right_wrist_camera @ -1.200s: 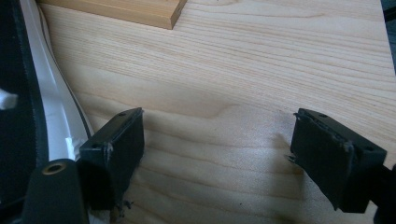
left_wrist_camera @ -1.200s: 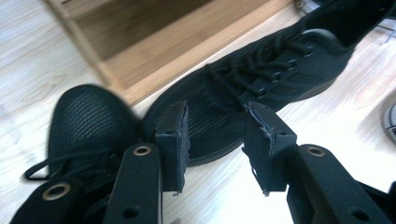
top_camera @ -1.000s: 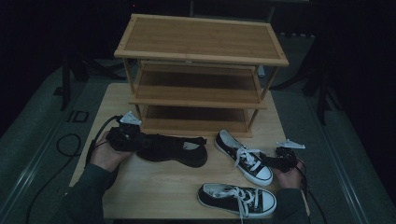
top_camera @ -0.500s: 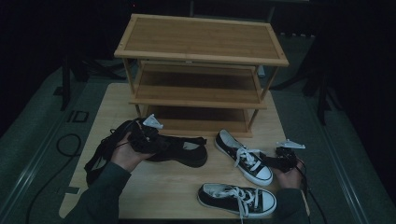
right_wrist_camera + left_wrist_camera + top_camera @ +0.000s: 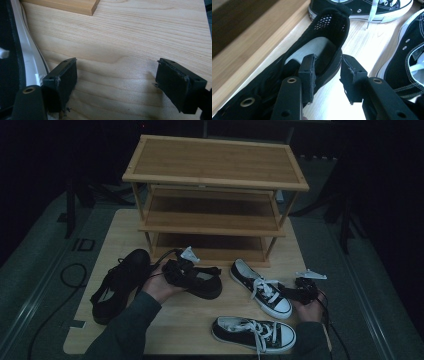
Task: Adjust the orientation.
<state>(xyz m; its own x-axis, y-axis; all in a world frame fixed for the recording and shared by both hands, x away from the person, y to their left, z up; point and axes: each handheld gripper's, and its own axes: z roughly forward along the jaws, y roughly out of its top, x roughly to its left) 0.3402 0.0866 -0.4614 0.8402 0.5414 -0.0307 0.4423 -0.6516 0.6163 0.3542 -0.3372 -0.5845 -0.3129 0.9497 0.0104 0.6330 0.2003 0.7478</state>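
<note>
High view: bare light wooden tabletop (image 5: 125,227) is seen left of the three-tier bamboo shoe rack (image 5: 215,195). Resting near the rack's foot, the left gripper (image 5: 176,270) is angled down at the black mesh slip-on shoe (image 5: 202,282); its jaws have just been opening, one pad inside the shoe's collar, unclenched. The right gripper (image 5: 295,291) is held released beside the black-and-white canvas sneaker (image 5: 261,288).

Bench (image 5: 115,235): pale wood, fine straight grain. Shoe rack (image 5: 215,165): honey-brown bamboo, three tiers. Black mesh shoe (image 5: 322,47): all black, perforated dot pattern at the heel, grey insole. Second black shoe (image 5: 117,285) near the left edge: plain black. Two sneakers (image 5: 262,287) (image 5: 252,335): black canvas, white laces, white soles, white stitching. Jaws of both grippers: matte black.
</note>
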